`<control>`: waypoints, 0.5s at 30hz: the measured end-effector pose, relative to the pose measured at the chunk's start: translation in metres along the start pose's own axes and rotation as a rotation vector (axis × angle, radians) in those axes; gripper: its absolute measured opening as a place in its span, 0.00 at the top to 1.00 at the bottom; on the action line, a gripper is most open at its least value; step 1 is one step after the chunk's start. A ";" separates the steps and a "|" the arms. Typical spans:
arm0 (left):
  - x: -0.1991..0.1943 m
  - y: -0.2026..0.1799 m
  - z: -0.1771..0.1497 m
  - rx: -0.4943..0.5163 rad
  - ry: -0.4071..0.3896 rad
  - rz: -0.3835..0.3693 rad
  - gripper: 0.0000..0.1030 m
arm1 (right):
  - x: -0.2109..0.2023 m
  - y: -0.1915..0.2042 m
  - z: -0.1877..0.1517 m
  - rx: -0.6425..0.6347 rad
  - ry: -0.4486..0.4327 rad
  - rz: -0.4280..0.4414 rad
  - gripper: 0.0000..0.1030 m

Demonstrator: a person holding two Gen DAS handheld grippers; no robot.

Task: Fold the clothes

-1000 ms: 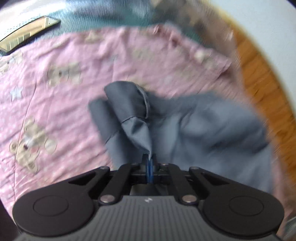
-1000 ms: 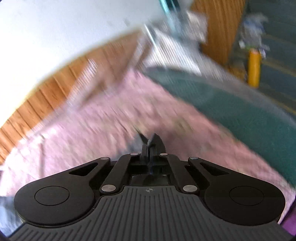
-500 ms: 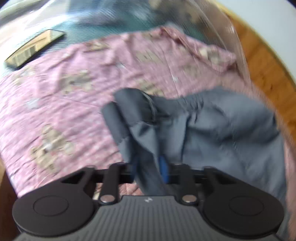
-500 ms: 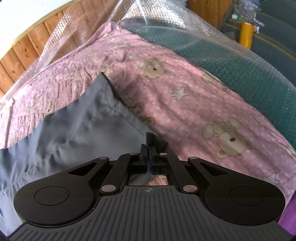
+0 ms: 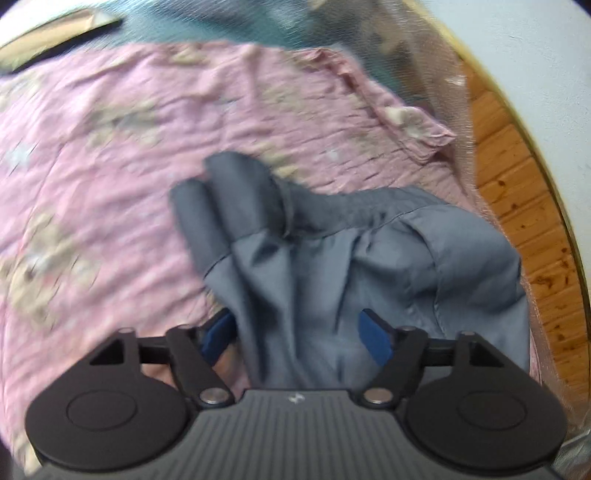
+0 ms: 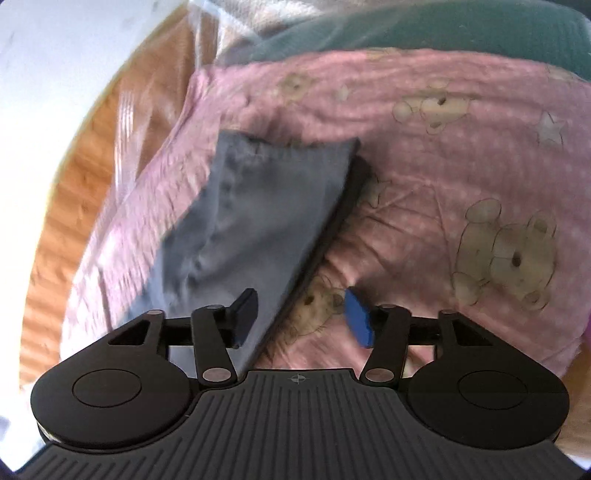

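On the pink sheet (image 5: 110, 155) printed with teddy bears lies the grey garment (image 5: 332, 258), rumpled in the left wrist view, with one rounded fold pushed up toward the far side and creases running back to the camera. Its near part passes between the spread fingers of the left claw (image 5: 299, 334), whose blue pads (image 5: 375, 336) stand wide apart with cloth lying loosely between them, not pinched. From the right wrist view the grey garment (image 6: 258, 206) shows as a flatter panel with a straight dark edge running diagonally down to the right claw (image 6: 301, 317). That claw is also wide open; its left finger sits over the cloth edge and its blue-padded right finger over the pink sheet (image 6: 443, 166). Beyond the sheet are green upholstery (image 6: 443, 29) and wood panelling (image 5: 517, 206).
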State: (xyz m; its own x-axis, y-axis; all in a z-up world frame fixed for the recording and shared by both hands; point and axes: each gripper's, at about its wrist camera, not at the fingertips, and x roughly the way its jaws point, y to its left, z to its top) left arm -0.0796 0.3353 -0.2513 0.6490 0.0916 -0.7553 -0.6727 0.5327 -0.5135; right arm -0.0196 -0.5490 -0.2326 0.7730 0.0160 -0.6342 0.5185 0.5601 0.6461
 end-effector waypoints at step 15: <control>-0.023 -0.009 0.009 -0.008 -0.037 -0.079 0.96 | 0.053 0.037 0.033 -0.087 -0.021 -0.040 0.99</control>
State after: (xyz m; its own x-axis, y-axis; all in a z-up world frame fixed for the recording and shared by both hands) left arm -0.0853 0.3363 -0.2257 0.7128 0.0809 -0.6967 -0.6215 0.5332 -0.5740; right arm 0.0525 -0.5548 -0.2278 0.7602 -0.0246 -0.6492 0.5162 0.6297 0.5806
